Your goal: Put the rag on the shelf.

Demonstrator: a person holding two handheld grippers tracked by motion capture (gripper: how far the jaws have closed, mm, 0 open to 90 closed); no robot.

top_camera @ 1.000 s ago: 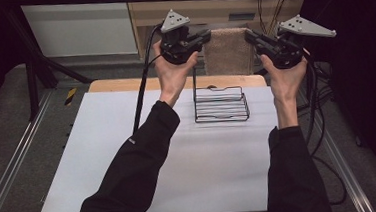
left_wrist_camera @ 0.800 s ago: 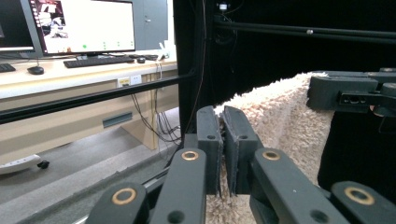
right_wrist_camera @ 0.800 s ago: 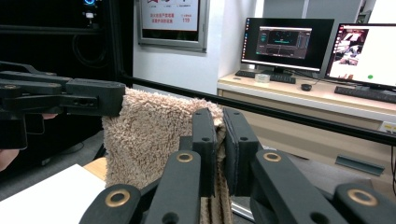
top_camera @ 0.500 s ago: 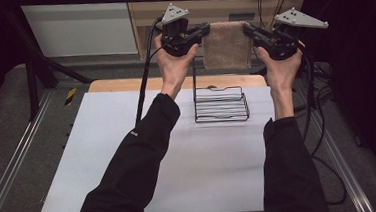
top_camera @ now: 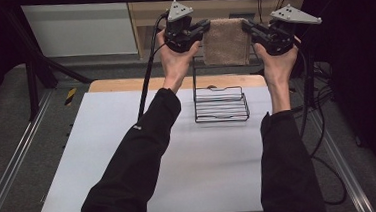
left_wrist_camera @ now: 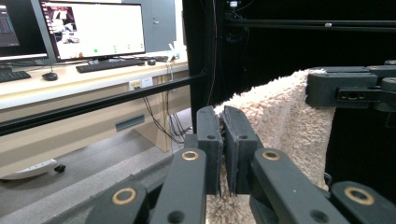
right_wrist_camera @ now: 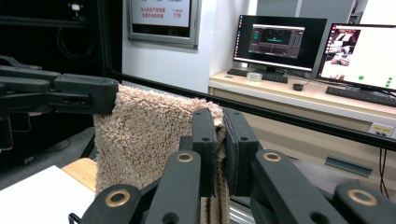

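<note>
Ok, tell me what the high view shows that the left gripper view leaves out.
High view alone: the white table, the black wire rack on it, and both forearms. Left gripper view alone: a desk with monitors and a keyboard. Both: the beige towel stretched between the left tongs and right tongs, each shut on a top corner.

Dim, dark surround; slightly soft focus

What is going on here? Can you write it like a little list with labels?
held thing: beige towel, hanging flat between the two grippers
left gripper: shut on the towel's left top corner
right gripper: shut on the towel's right top corner
below the towel: black wire rack
rack: nothing on it
surface: white table
</note>
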